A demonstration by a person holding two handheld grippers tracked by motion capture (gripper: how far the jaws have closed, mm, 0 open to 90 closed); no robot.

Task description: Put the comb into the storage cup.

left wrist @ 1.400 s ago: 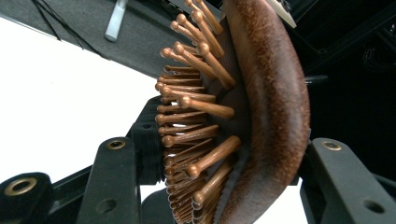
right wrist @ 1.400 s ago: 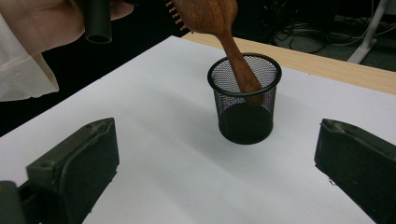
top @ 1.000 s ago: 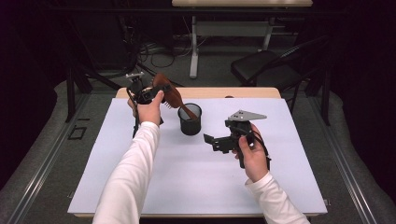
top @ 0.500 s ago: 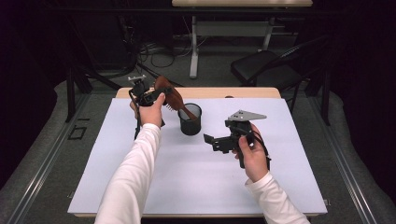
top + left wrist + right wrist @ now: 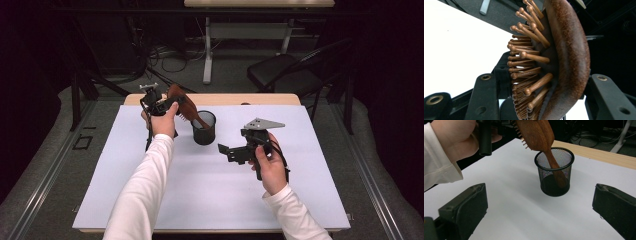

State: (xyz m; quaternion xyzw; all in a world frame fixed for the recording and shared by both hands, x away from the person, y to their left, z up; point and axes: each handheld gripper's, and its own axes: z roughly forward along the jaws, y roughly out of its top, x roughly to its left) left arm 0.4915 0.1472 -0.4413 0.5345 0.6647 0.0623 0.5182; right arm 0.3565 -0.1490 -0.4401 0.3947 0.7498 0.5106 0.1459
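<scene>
brush: the brown wooden paddle hairbrush with wooden pins point(image 5: 181, 104) sits tilted, handle down inside the black wire-mesh pen cup point(image 5: 204, 128), head sticking up and left over the rim

left gripper point(image 5: 167, 103): clamped tight on the brush head, pins against one jaw, smooth back against the other

just changed: honestly not much, the brush head has barely shifted from a second ago and the handle is in the cup same as before

so: looks to me like the drop-in is basically done and letting go is what's left

right gripper point(image 5: 231, 151): jaws wide, nothing between them, hovering near-right of the cup, same spot

around: white table sheet point(image 5: 150, 200), bare wood edge point(image 5: 235, 99) at the far side, black chair point(image 5: 287, 75) beyond

in the way: nothing near the cup, though it might tip once released
</scene>
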